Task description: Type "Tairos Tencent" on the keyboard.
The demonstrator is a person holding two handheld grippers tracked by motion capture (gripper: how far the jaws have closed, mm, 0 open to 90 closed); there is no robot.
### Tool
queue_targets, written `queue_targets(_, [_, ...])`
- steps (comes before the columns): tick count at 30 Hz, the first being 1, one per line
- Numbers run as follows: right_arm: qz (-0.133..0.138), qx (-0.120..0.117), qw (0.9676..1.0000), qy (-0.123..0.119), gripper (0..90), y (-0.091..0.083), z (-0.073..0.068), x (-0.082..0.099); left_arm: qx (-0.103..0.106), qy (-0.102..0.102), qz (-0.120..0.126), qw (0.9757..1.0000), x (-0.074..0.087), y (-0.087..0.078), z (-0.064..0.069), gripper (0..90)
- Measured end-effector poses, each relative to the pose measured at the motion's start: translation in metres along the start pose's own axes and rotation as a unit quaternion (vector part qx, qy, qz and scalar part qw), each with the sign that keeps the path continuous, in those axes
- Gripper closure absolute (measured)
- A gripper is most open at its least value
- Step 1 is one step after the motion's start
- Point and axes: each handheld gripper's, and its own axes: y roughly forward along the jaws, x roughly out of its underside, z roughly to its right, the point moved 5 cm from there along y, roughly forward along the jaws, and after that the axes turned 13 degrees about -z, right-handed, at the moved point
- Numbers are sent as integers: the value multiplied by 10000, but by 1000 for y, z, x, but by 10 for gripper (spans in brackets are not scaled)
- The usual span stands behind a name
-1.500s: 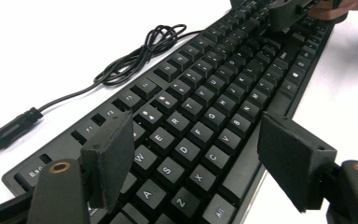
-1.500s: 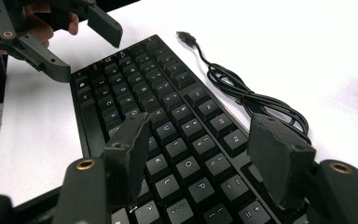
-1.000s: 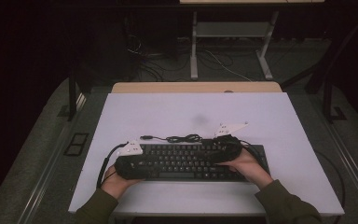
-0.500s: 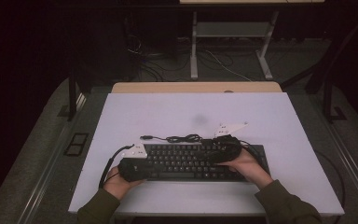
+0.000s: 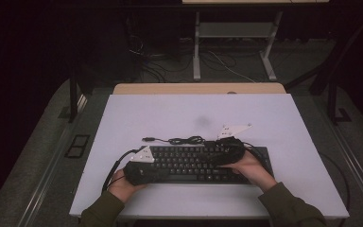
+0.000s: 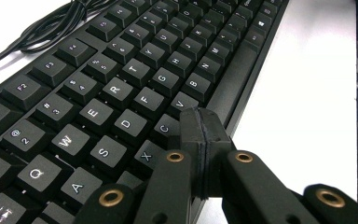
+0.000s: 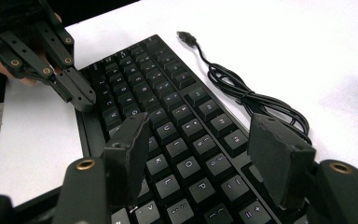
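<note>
Black keyboard (image 5: 198,163) flat on white bench (image 5: 170,113), left gripper (image 6: 200,135) fingers pressed together with nothing between, tip over the C/V keys, right gripper (image 7: 200,154) fingers apart above right-side keys, USB cable (image 7: 247,93) unplugged — likely key-pressing underway, remainder unclear.

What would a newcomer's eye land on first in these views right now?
The black keyboard lying near the front edge of the white table, with a gripper over each end. The left gripper has its jaws pressed together over the C and X keys, holding nothing, while the right gripper hovers open above the keys at the other end. Behind the keyboard, its black cable lies bundled with the plug free.
</note>
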Motion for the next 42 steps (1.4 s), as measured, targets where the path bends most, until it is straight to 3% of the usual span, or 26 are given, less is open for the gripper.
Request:
queue_targets(14, [0,5,10000,2,379,0,0,0,-12,17,-36,10000,1,0,-1,891])
queue_targets(19, [13,15,10000,3,379,0,0,0,19,-95,264,9996,-4,-10,-2,890])
queue_targets(23, [9,16,10000,1,379,1,0,0,-7,-146,313,9994,-4,-12,-5,887])
queue_targets(35, [7,10,10000,18,394,-1,1,1,-147,-383,504,9979,-9,-13,-12,522])
queue_targets(42, [34,-10,10000,47,482,-5,1,2,-206,-381,526,9977,-12,-13,-15,415])
